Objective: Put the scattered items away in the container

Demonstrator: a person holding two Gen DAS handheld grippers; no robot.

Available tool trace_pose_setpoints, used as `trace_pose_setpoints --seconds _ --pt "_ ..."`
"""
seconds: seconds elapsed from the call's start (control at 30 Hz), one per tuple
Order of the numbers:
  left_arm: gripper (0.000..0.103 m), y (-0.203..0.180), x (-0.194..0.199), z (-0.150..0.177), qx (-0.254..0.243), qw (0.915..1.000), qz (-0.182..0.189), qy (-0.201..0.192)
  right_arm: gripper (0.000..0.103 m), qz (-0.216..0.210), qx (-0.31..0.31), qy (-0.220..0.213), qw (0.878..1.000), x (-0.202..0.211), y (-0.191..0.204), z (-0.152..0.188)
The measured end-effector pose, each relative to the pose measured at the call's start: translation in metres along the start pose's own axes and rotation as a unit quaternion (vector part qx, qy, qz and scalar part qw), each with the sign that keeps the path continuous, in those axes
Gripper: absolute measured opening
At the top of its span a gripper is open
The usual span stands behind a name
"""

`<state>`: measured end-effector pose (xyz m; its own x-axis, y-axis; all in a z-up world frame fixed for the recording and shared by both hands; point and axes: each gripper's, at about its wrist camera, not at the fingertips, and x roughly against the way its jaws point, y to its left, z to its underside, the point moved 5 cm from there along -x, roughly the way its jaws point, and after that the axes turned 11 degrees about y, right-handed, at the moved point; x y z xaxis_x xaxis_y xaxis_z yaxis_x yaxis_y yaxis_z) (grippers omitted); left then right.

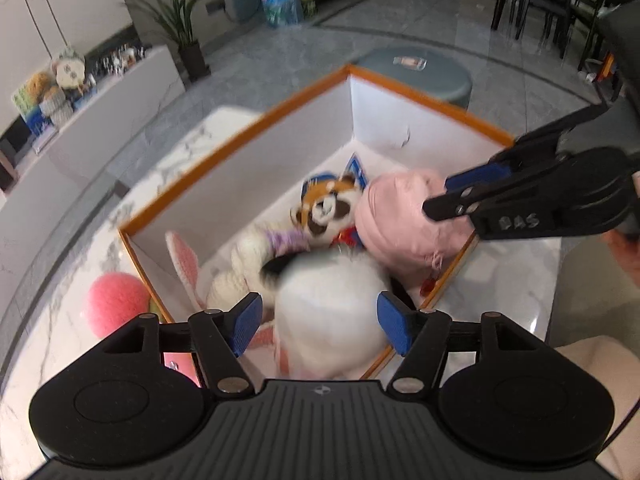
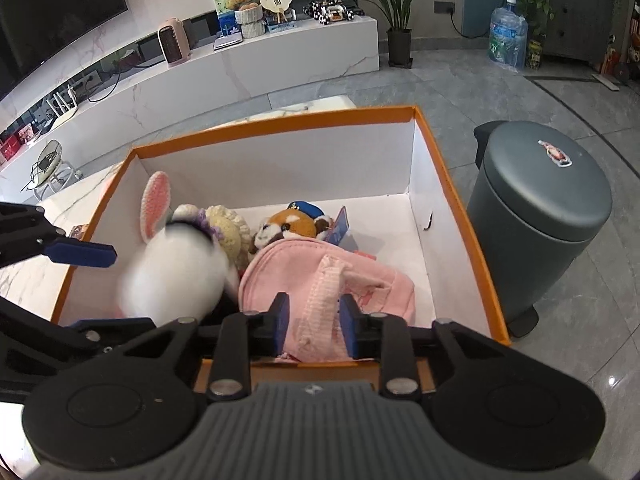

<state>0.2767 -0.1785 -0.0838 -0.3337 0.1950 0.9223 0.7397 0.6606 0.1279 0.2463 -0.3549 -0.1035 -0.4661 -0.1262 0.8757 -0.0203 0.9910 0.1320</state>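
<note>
Dropping a blurred white plush toy (image 1: 332, 300) from the open left gripper (image 1: 320, 324) into the orange-rimmed white cardboard box (image 1: 240, 124); right gripper (image 2: 314, 326) pinches the pink fabric bag's strap (image 2: 324, 308). Next, judging by the task: the fuzzy pink ball (image 1: 116, 304) at nine o'clock on the worktop (image 1: 60, 280).

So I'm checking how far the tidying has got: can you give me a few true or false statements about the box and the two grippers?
1. The pink bag lies inside the orange box. True.
2. The right gripper has its fingers on either side of the bag's strap. True.
3. The left gripper is shut tight on the rabbit toy. False: its fingers stand wide apart, with a blurred white plush toy between them.
4. The pink ball is already in the box. False: it sits outside, on the marble table beside the box wall.
5. The raccoon toy is in the box. True.
</note>
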Motion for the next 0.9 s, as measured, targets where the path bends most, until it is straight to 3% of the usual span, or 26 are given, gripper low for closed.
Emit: trace_pose_setpoints --seconds 0.07,0.2,0.27,0.9 --pt "0.074 -0.001 0.007 -0.001 -0.002 0.9999 0.003 -0.014 0.031 -0.002 -0.002 -0.004 1.0 0.004 0.0 0.001" --pt "0.055 -0.004 0.009 -0.003 0.004 0.9999 0.0 -0.011 0.031 -0.007 -0.008 -0.014 1.0 0.013 0.003 0.004" --pt "0.052 -0.005 0.01 -0.001 0.013 0.9998 -0.006 -0.01 0.031 -0.014 -0.011 -0.02 1.0 0.019 0.007 0.007" --pt "0.051 -0.023 0.092 0.061 0.081 0.9919 -0.03 -0.093 0.034 -0.026 -0.047 -0.078 0.996 0.098 0.049 0.067"
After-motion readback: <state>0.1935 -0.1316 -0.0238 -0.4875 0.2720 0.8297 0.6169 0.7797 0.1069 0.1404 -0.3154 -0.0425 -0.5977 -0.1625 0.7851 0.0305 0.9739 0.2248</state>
